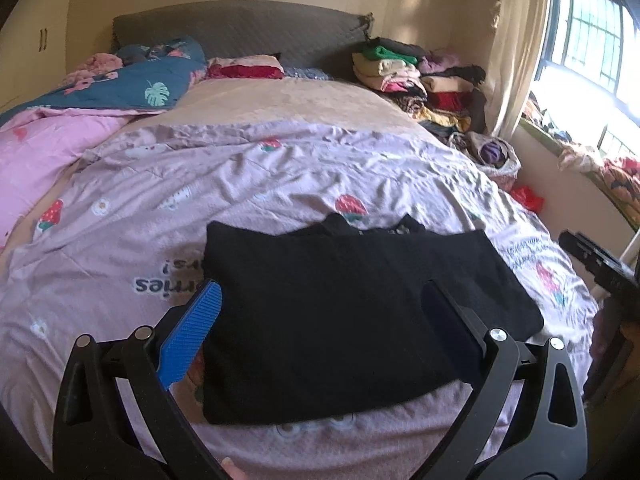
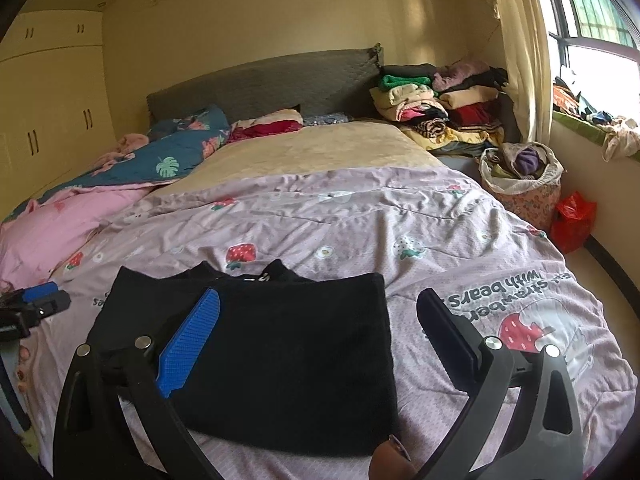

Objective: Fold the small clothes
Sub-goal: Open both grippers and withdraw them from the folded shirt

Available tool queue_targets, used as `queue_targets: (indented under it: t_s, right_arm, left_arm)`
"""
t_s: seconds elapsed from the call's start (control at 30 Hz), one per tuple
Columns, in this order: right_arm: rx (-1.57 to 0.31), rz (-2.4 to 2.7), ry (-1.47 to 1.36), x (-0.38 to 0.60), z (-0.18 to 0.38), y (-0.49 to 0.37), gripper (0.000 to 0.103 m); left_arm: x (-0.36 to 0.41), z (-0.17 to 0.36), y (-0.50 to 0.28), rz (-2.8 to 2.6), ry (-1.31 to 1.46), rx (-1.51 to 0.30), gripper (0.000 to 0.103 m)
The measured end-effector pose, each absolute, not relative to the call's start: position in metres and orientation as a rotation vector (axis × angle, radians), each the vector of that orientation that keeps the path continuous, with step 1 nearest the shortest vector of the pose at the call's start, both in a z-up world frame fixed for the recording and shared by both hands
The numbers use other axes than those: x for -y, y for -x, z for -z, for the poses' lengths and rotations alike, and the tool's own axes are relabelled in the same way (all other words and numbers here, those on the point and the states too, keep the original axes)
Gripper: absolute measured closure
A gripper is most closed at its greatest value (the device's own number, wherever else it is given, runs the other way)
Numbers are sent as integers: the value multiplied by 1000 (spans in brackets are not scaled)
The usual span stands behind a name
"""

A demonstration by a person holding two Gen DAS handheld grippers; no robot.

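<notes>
A black garment (image 1: 352,312) lies folded into a flat rectangle on the lilac strawberry-print duvet (image 1: 200,184), its collar at the far edge. It also shows in the right wrist view (image 2: 280,360). My left gripper (image 1: 322,292) is open and empty, hovering over the garment's near half. My right gripper (image 2: 318,300) is open and empty above the garment's right edge, its right finger over bare duvet (image 2: 440,216). Each gripper shows at the other view's edge: the right gripper (image 1: 592,260), the left gripper (image 2: 36,300).
Stacks of folded clothes (image 1: 416,76) sit at the bed's far right corner by the grey headboard (image 1: 240,28). A basket of clothes (image 2: 520,176) and a red bag (image 2: 572,220) stand right of the bed. Pink and blue quilts (image 1: 80,112) lie at the left.
</notes>
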State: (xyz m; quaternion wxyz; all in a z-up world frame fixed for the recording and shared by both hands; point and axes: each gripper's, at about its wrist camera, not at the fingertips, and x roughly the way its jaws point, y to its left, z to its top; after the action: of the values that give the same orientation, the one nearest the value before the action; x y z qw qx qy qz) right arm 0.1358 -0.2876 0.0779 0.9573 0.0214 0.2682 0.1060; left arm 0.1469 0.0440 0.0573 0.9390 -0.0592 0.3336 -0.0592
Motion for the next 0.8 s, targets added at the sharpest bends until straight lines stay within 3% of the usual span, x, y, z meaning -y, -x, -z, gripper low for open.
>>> queue_targets:
  t_s: [0.53, 0.8]
  right_arm:
    - [-558, -281, 16, 255, -69, -111, 5]
    - [-613, -400, 139, 193, -46, -103, 5]
  left_arm:
    - [-40, -32, -118, 113, 114, -745, 10]
    - [-64, -16, -113, 53, 131, -784, 10]
